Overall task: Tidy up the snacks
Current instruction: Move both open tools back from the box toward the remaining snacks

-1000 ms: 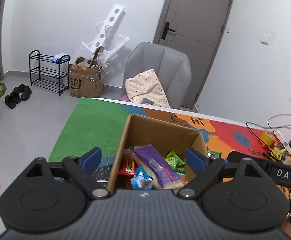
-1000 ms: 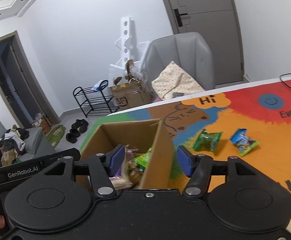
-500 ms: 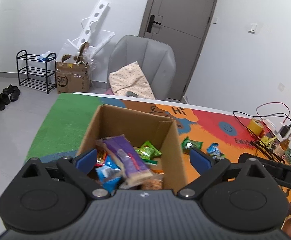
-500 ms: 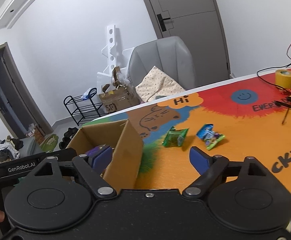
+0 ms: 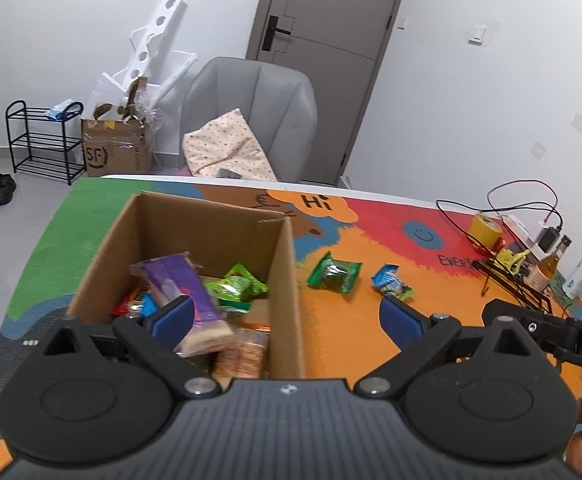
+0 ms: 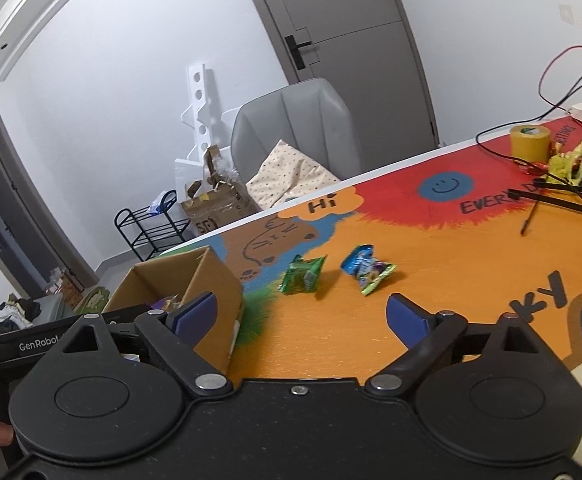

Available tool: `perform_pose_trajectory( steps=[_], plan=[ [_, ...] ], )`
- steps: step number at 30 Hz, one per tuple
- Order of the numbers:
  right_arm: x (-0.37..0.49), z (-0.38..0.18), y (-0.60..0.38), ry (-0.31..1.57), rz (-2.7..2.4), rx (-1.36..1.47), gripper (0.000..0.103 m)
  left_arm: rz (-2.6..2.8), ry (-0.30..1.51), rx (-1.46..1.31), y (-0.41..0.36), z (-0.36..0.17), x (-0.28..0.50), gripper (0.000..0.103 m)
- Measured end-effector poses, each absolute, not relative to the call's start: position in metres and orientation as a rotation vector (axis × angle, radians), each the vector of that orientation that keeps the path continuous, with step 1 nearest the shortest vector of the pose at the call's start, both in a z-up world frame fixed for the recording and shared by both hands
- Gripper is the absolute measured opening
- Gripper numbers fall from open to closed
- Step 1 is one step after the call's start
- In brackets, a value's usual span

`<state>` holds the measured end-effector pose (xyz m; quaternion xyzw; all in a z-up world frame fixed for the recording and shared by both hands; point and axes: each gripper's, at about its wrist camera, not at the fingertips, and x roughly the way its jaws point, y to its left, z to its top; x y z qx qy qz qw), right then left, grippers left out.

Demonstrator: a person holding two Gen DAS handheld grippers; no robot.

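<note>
Most snacks are seen stowed in the cardboard box [image 5: 287,280]; green packet [image 6: 302,276] and blue packet [image 6: 367,268] remain mid-frame on the counter [image 6: 431,280], both claws spread empty.

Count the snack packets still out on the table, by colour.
Green packet: 1
Blue packet: 1
Total: 2, both beside the box, neither gripper touching them.

The table [image 6: 431,280] with a colourful painted mat carries an open brown cardboard box [image 5: 283,272]. Right of the box lie a green snack packet [image 5: 334,273], then a blue one [image 5: 391,282]; a yellow tape roll [image 6: 530,141] stands farther right.
</note>
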<state>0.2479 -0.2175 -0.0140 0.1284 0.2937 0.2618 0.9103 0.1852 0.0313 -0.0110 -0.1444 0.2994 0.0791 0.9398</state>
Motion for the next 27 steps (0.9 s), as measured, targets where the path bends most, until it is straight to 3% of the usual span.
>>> perform_pose_trajectory(
  steps=[18,27],
  plan=[
    [0.273,-0.029,-0.239,0.618,0.534,0.303,0.092,0.109,0.608,-0.259,-0.002,-0.01,0.218,0.098],
    [0.301,-0.041,-0.245,0.645,0.543,0.355,0.085,0.095,0.627,-0.226,-0.019,-0.013,0.246,0.096]
  ],
)
